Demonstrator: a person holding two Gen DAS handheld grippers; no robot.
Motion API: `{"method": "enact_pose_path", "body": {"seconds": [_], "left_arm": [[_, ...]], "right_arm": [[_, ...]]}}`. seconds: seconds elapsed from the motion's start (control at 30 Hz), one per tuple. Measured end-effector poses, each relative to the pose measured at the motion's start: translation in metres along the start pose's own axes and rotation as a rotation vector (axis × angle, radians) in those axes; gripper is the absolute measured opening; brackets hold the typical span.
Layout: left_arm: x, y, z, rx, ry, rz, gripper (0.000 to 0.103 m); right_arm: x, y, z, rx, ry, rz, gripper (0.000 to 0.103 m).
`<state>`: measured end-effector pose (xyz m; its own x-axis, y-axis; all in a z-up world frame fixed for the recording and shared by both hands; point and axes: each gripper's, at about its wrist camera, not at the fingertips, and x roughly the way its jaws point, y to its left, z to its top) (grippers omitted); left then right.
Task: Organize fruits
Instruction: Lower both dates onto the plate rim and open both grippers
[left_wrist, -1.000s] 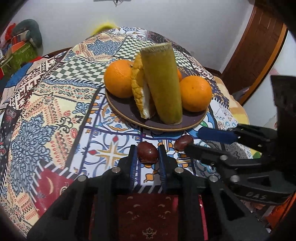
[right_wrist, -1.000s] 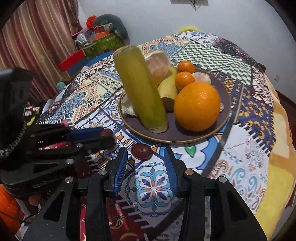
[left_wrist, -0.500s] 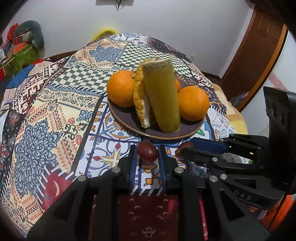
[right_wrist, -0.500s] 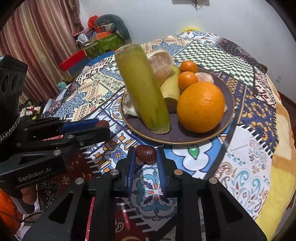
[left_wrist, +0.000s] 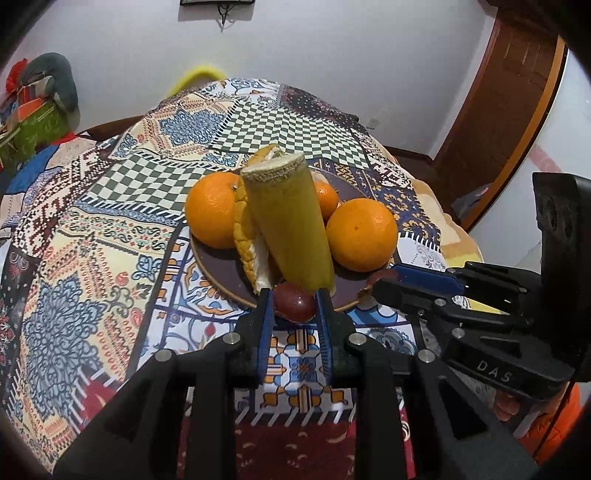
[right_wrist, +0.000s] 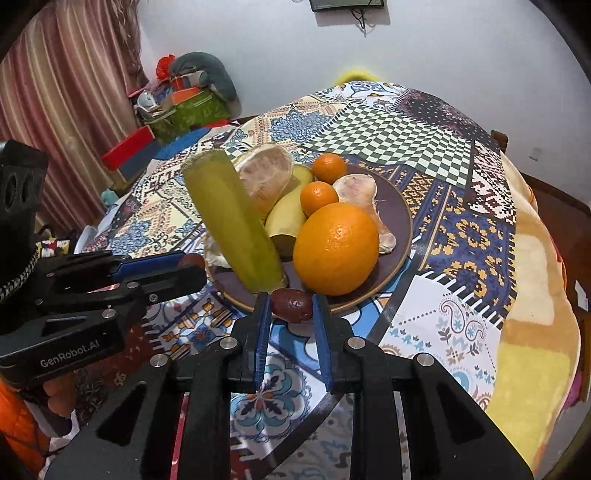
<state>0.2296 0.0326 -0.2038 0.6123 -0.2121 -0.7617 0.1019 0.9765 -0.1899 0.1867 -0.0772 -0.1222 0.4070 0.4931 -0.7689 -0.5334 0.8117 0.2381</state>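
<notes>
A dark red jujube (left_wrist: 294, 308) is pinched between the blue pads of my left gripper (left_wrist: 293, 295), just over the near rim of the brown plate (left_wrist: 218, 269). My right gripper (right_wrist: 290, 299) is shut on a second jujube (right_wrist: 292, 305) at the plate's (right_wrist: 404, 221) front edge. Each gripper shows in the other's view: the right gripper (left_wrist: 380, 283) at the right, the left gripper (right_wrist: 192, 264) at the left. On the plate stand a green cane piece (left_wrist: 291, 229), two big oranges (left_wrist: 212, 212) (left_wrist: 362, 234), small mandarins (right_wrist: 328, 168), peeled citrus segments (right_wrist: 264, 181) and a banana (right_wrist: 286, 218).
The patchwork tablecloth (left_wrist: 110, 258) covers a round table that drops away at the right edge (right_wrist: 535, 295). Boxes and cushions (right_wrist: 184, 103) are piled behind the table on the left, by a curtain. A wooden door (left_wrist: 509, 92) stands at the right.
The right gripper's jaws closed on the jujube that lay on the cloth. Both grippers then rose a little and moved forward to the plate's near rim, each carrying its jujube.
</notes>
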Motion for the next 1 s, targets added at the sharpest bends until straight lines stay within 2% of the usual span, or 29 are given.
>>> {"method": "enact_pose_path", "body": {"seconds": [0.4, 0.47, 0.53, 0.6, 0.7, 0.87, 1.0], "left_arm": [[0.02, 0.002, 0.0, -0.003, 0.038, 0.014, 0.022], [0.022, 0.002, 0.0, -0.004, 0.045, 0.012, 0.022], [0.024, 0.003, 0.0, -0.003, 0.05, 0.016, 0.023], [0.025, 0.003, -0.001, -0.007, 0.056, 0.013, 0.034], [0.023, 0.003, -0.002, -0.013, 0.06, 0.012, 0.037], [0.011, 0.002, -0.003, -0.015, 0.043, 0.029, 0.037], [-0.012, 0.0, -0.001, -0.017, -0.007, 0.043, 0.037]], "right_arm": [[0.012, -0.001, 0.0, -0.016, 0.017, 0.012, 0.022], [0.011, -0.001, 0.0, -0.015, 0.018, 0.016, 0.023], [0.011, -0.002, 0.0, -0.009, 0.021, 0.022, 0.029], [0.01, -0.004, 0.0, -0.003, 0.023, 0.018, 0.036], [0.008, -0.006, -0.001, 0.005, 0.022, 0.006, 0.038], [-0.006, -0.008, -0.001, 0.013, 0.001, -0.007, 0.038], [-0.027, -0.007, 0.003, 0.013, -0.05, -0.022, 0.038]]}}
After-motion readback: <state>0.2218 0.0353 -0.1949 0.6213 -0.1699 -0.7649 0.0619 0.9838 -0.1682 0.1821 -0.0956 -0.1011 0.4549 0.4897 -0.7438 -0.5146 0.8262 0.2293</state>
